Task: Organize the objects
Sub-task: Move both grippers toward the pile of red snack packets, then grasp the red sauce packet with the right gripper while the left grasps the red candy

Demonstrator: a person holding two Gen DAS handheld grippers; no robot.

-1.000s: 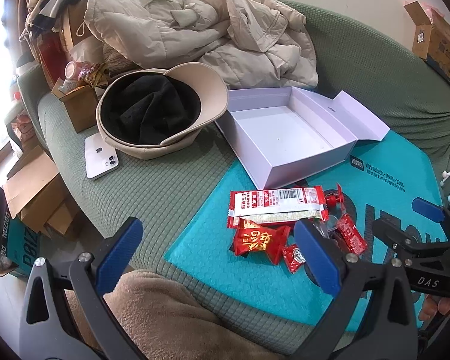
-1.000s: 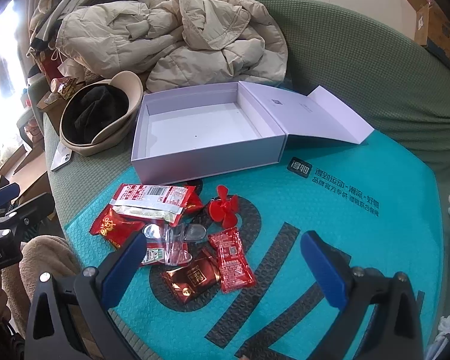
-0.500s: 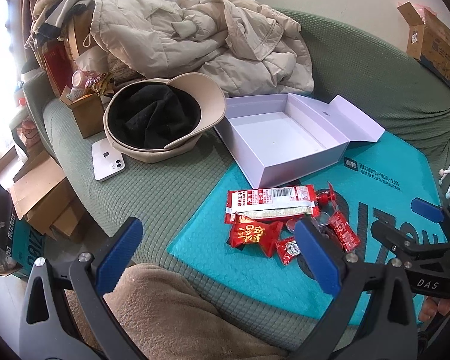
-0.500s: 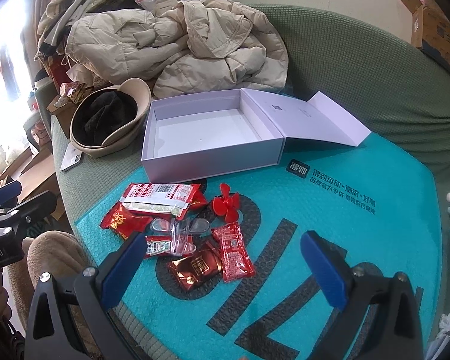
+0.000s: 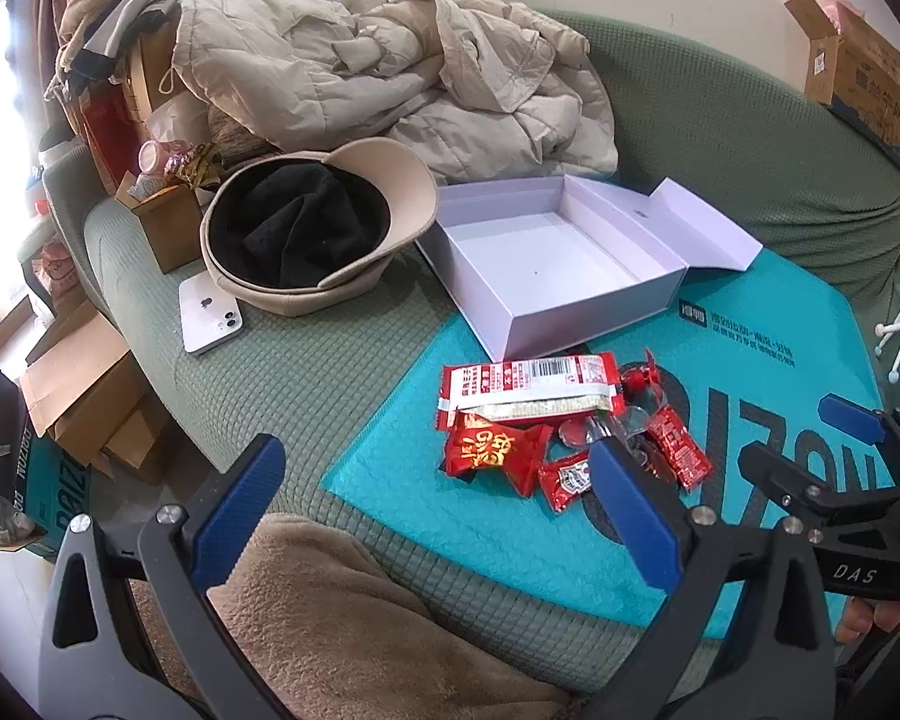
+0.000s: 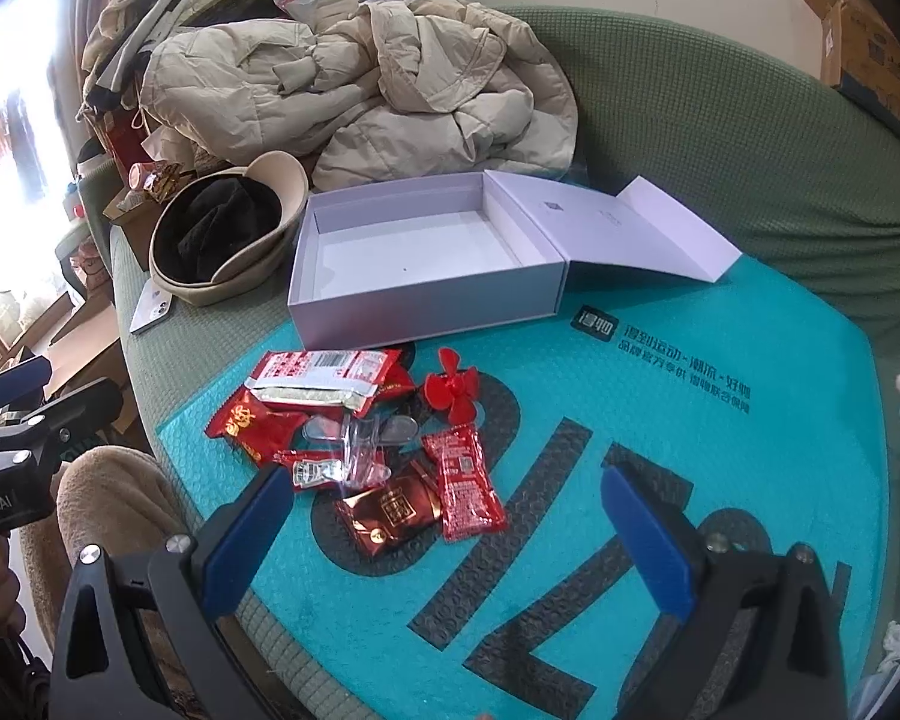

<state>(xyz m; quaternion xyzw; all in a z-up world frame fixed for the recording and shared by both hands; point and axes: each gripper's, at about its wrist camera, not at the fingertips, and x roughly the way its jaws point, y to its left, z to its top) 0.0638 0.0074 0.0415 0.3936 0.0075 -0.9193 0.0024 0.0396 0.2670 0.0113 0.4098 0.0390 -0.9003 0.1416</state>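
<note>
Green sofa seat carries a teal padded mailer (image 6: 720, 420); white box (image 6: 426, 258) sits open and empty beyond the snack pile (image 6: 366, 432). Left gripper (image 5: 444, 492) and right gripper (image 6: 450, 516) both spread wide, holding nothing, short of the pile. Risk: 2 overlapping packets lifted at once, or glossy foil slipping from the pads. Pile: red packets, clear plastic piece, red propeller (image 6: 450, 387), just ahead of right gripper
</note>
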